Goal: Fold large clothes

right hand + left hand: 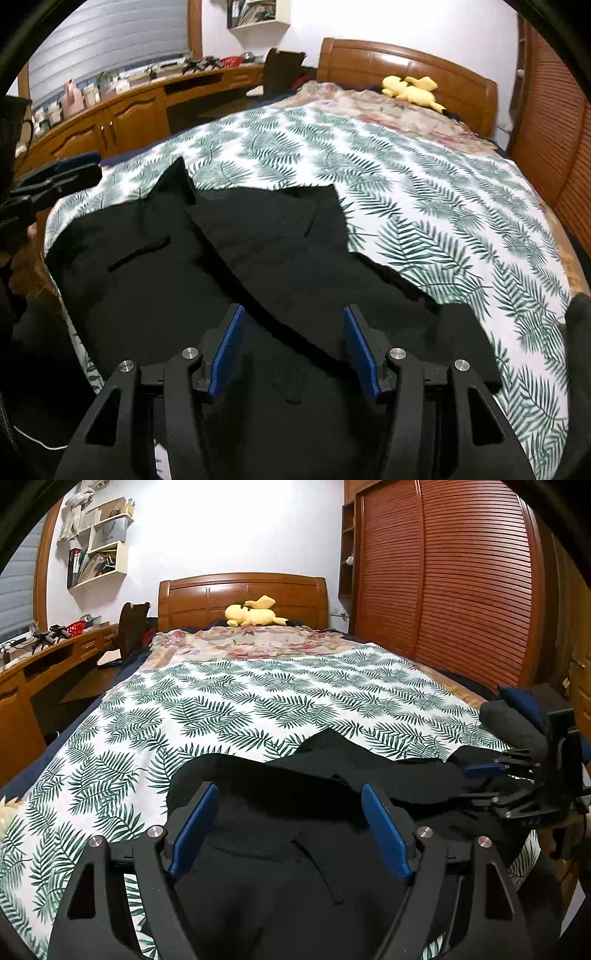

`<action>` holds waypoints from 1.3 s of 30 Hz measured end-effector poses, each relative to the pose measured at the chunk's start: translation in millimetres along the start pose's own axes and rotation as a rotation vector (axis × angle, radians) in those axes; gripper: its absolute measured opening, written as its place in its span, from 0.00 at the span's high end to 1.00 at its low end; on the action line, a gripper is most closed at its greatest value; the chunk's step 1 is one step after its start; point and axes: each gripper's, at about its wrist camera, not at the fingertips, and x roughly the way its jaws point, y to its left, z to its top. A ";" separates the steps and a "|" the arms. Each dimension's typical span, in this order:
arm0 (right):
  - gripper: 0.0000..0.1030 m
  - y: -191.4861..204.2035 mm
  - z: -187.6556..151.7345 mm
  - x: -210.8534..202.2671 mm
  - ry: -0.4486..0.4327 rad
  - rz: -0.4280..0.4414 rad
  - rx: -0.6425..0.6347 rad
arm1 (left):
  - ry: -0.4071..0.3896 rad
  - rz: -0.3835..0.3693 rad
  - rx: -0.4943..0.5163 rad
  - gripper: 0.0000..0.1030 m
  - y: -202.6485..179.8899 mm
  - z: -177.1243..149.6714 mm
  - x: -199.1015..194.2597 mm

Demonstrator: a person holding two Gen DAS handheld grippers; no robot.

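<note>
A large black garment lies loosely spread on the near end of the bed, on a white cover with green fern print. In the right wrist view the garment shows a folded flap and a pointed corner toward the far side. My left gripper is open just above the cloth, holding nothing. My right gripper is open over the garment's near part, holding nothing. The right gripper also shows at the right edge of the left wrist view. The left gripper shows at the left edge of the right wrist view.
A yellow plush toy lies by the wooden headboard. A wooden desk with clutter runs along the left of the bed. A louvred wardrobe stands on the right. The fern cover stretches beyond the garment.
</note>
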 end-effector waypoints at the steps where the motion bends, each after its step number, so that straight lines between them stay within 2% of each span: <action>1: 0.45 1.0 2.5 6.1 0.011 -0.003 -0.008 | -0.001 0.004 0.006 0.22 -0.4 -2.1 0.0; 9: 0.45 9.4 17.2 38.4 0.111 -0.021 -0.053 | 0.006 0.021 0.020 0.22 2.4 -5.8 -3.1; 17: 0.46 10.4 47.3 75.8 0.175 -0.132 -0.124 | -0.017 0.022 0.029 0.22 -2.0 -4.2 -26.7; 18: 0.51 9.6 53.7 78.0 0.167 -0.156 -0.131 | -0.020 0.020 0.033 0.22 -2.8 -4.5 -28.9; 22: 0.52 0.2 86.7 73.5 0.057 -0.328 -0.107 | -0.021 0.021 0.041 0.22 -5.1 -4.0 -31.8; 27: 0.52 -18.8 112.6 42.0 -0.075 -0.362 0.001 | -0.016 0.008 0.032 0.22 -7.7 -2.0 -31.1; 31: 0.52 -31.8 103.4 17.7 -0.114 -0.377 0.028 | -0.014 0.001 0.042 0.22 -14.9 -0.7 -28.7; 34: 0.51 -43.8 81.0 5.0 -0.091 -0.317 0.067 | -0.012 -0.011 0.046 0.22 -20.4 0.1 -26.9; 39: 0.50 -65.5 51.3 -5.6 -0.041 -0.306 0.090 | -0.004 -0.044 0.039 0.22 -32.6 4.9 -17.2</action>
